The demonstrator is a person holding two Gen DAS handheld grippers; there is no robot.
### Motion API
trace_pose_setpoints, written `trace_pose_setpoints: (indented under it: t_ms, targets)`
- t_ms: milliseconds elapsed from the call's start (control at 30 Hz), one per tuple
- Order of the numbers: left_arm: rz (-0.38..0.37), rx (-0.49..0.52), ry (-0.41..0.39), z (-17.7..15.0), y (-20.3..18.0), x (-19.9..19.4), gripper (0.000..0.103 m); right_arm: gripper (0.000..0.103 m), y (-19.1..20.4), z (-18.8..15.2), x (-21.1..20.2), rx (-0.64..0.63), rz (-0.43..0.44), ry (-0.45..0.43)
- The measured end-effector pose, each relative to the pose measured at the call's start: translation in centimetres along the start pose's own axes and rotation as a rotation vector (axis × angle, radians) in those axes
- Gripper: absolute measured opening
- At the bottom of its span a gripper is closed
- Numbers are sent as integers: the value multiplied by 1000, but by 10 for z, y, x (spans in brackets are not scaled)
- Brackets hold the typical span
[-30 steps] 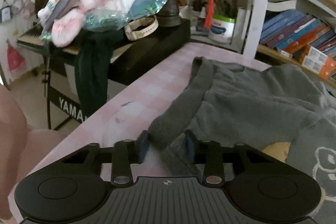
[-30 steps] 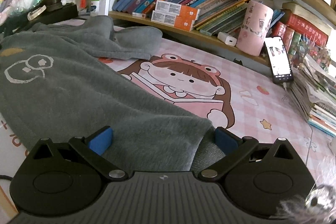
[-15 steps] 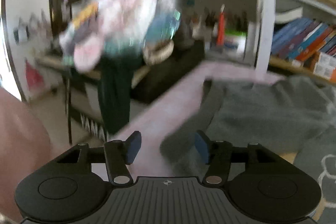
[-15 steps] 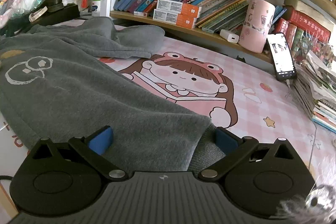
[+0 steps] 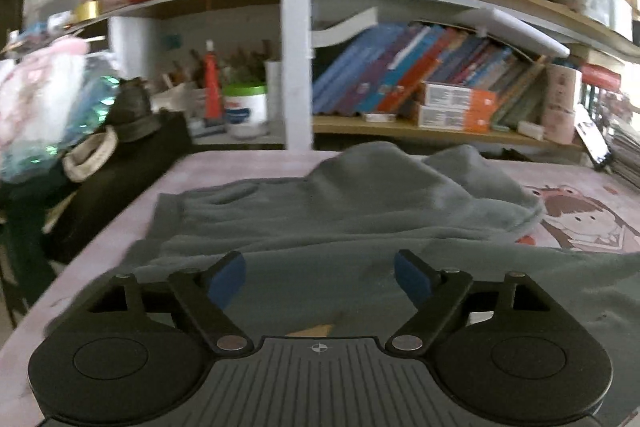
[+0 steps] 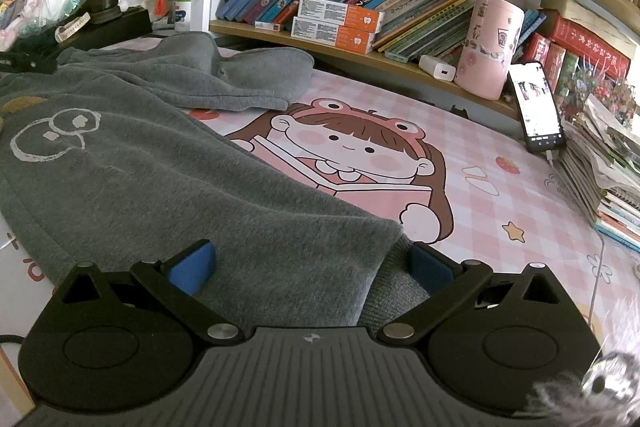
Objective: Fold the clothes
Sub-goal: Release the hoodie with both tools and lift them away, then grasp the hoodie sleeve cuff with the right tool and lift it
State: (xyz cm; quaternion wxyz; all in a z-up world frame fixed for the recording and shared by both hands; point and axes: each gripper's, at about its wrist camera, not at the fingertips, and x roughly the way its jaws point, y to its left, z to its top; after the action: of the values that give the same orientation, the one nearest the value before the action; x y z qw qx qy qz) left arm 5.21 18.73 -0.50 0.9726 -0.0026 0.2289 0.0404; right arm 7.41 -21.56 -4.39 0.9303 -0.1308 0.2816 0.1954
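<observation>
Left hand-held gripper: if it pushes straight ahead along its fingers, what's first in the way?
Probably the grey sweatshirt: the left hand-held gripper is open just above it, and the bunched fabric rises ahead. Past that stands the white shelf post. Depth is unclear, so it might skim over the folds.

Open pink table (image 6: 500, 187) surface lies to the right of the grey sweatshirt (image 6: 140, 179), clear for passage up to the far edge. Far side blocked by the bookshelf (image 6: 360, 55). Pink cup (image 6: 490, 47) and leaning phone (image 6: 538, 107) stand at the far right corner; a stack of books (image 6: 600, 163) closes the right side. Left side bounded by a black keyboard (image 5: 132, 171) loaded with clutter.
</observation>
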Motion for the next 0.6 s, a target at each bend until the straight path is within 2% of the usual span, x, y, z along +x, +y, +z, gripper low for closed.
trace_pose_setpoints:
  t_ms: [133, 233, 300, 600]
  targets:
    - [-8, 38, 1, -5, -12, 8, 90, 103, -2, 0, 1, 7, 6, 2]
    - [31, 98, -4, -8, -21, 9, 95, 103, -4, 0, 1, 24, 18, 6]
    - [18, 107, -18, -8, -22, 7, 96, 103, -6, 0, 2, 35, 26, 9]
    - [32, 159, -33, -8, -30, 6, 102, 103, -16, 61, 19, 195, 106, -27]
